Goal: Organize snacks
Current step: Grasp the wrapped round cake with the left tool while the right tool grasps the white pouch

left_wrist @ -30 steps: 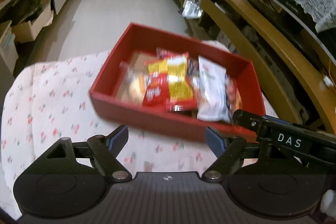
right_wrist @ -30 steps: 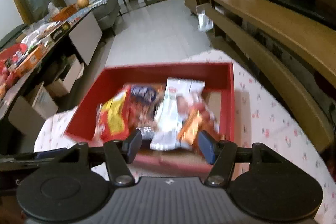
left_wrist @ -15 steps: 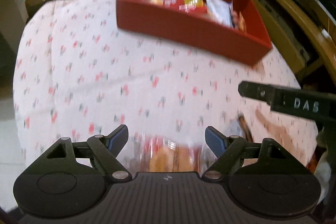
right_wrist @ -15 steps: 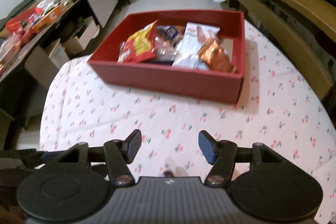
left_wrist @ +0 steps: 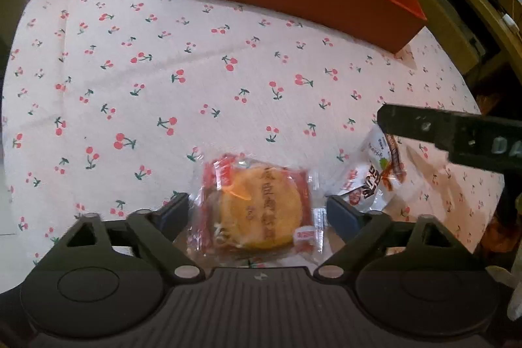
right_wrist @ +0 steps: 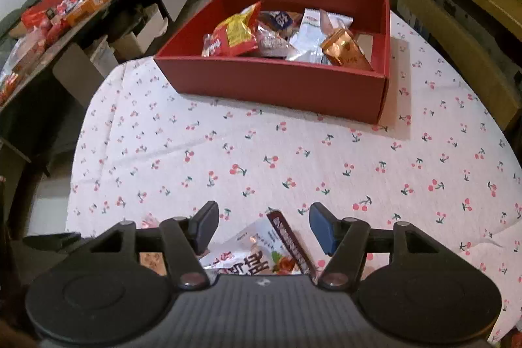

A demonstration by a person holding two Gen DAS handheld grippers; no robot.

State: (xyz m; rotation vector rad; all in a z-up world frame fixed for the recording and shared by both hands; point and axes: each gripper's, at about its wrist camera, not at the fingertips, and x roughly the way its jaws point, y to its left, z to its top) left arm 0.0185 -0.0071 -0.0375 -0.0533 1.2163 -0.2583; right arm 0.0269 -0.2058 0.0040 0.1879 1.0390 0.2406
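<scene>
Change since earlier frame: both tools had pulled back from the red box (right_wrist: 274, 83) toward the near edge of the counter (left_wrist: 130, 61); the box, which had filled the views, now sat at the far side of the cherry-print cloth.
Left tool (left_wrist: 257, 212): jaws wide, nothing gripped; pointed steeply down over a clear-wrapped round cake (left_wrist: 257, 211).
Cake relative to left tool: flat on the cloth, lying between the two fingertips; we could not tell whether either pad touched the wrapper.
Right tool (right_wrist: 264, 227): jaws wide, nothing gripped; a white snack packet (right_wrist: 261, 250) lay just below and between its fingers.
Packet, left view: same white packet (left_wrist: 375, 175) just beside the cake, partly under the right tool's arm.
Box contents: several packets already piled inside, a yellow-red bag (right_wrist: 235, 35) and an orange foil pouch (right_wrist: 345, 51) among them.
Why so placed (judgement): we read the wide jaws straddling each loose snack as a set-up for two pickups, one per tool, with the box as destination.
Remaining: two snacks on the cloth, well apart from the box.
</scene>
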